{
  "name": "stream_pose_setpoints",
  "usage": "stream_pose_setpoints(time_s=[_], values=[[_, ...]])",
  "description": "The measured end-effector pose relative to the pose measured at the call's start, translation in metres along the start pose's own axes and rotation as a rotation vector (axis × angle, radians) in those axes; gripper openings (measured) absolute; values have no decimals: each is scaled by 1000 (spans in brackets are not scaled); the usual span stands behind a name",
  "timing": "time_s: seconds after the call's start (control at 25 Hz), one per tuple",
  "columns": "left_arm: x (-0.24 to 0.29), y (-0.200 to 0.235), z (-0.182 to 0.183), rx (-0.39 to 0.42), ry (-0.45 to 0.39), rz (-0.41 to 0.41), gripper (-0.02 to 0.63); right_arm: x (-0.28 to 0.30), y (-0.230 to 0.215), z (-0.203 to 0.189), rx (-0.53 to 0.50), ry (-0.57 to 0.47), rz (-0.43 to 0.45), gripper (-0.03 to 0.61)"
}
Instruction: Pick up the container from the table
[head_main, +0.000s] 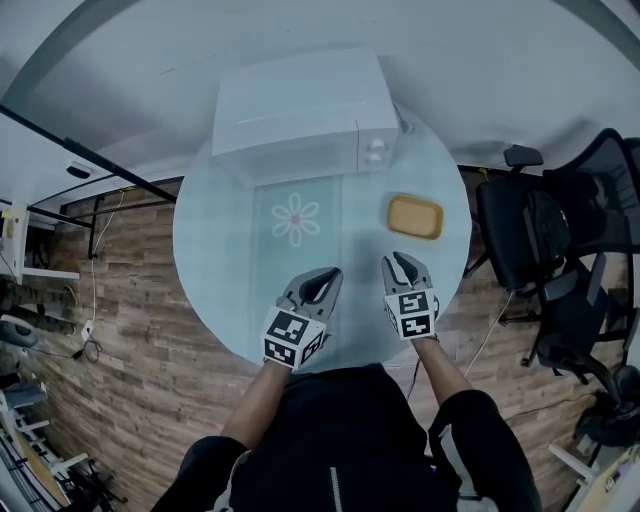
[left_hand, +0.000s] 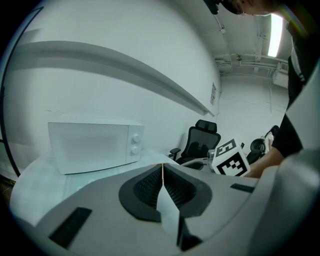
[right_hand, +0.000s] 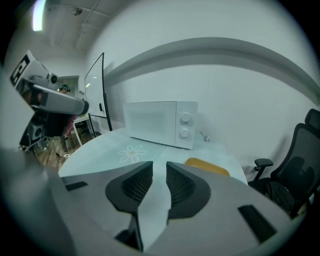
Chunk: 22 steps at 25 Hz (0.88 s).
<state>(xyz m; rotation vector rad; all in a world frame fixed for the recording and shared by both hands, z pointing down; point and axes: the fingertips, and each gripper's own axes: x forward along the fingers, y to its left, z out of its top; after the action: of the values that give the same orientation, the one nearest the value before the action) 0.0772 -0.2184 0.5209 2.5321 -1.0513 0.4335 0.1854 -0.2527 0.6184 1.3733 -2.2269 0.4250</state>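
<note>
Currently I have both grippers hovering over the near edge of the round pale table (head_main: 215, 250), side by side and a little apart. The left gripper (head_main: 328, 278) points towards the middle of the table. In the left gripper view its two dark ribbed jaws are pressed together at the tips, with nothing held between them. The right gripper (head_main: 404, 262) has its jaws a narrow gap apart. In the right gripper view I see only the table surface through that gap, so it holds nothing.

The shallow orange-yellow container with rounded corners (head_main: 415, 216) lies flat on the table, ahead of the right gripper and slightly to its right. It is clearly apart from the jaws and touched by neither gripper. It sits near the table's right edge, in front of the knob side of the boxy white microwave oven (head_main: 300, 110). The microwave stands at the far side of the table by the wall, with its door shut.

A white daisy-shaped print (head_main: 296, 219) marks the tabletop between the microwave and the left gripper, to the left of the container. Off the table's right side a black mesh office chair (head_main: 530, 225) stands on the wood-plank floor (head_main: 130, 330).
</note>
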Motion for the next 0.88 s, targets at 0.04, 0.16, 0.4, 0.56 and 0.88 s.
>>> stream_pose_setpoints(time_s=[0.04, 0.16, 0.4, 0.56, 0.88], values=[[0, 2, 0, -3, 0, 3, 23, 6, -2, -2, -7, 14, -1, 80], [-2, 12, 0, -15, -1, 20, 21, 23, -9, -6, -34, 51, -6, 92], [-7, 31, -4, -45, 7, 61, 21, 51, -25, -9, -106, 131, -27, 127], [-7, 40, -7, -57, 15, 80, 23, 67, -33, -13, -117, 169, -25, 132], [-7, 54, -11, -80, 28, 111, 21, 93, -41, -27, -128, 241, -3, 132]])
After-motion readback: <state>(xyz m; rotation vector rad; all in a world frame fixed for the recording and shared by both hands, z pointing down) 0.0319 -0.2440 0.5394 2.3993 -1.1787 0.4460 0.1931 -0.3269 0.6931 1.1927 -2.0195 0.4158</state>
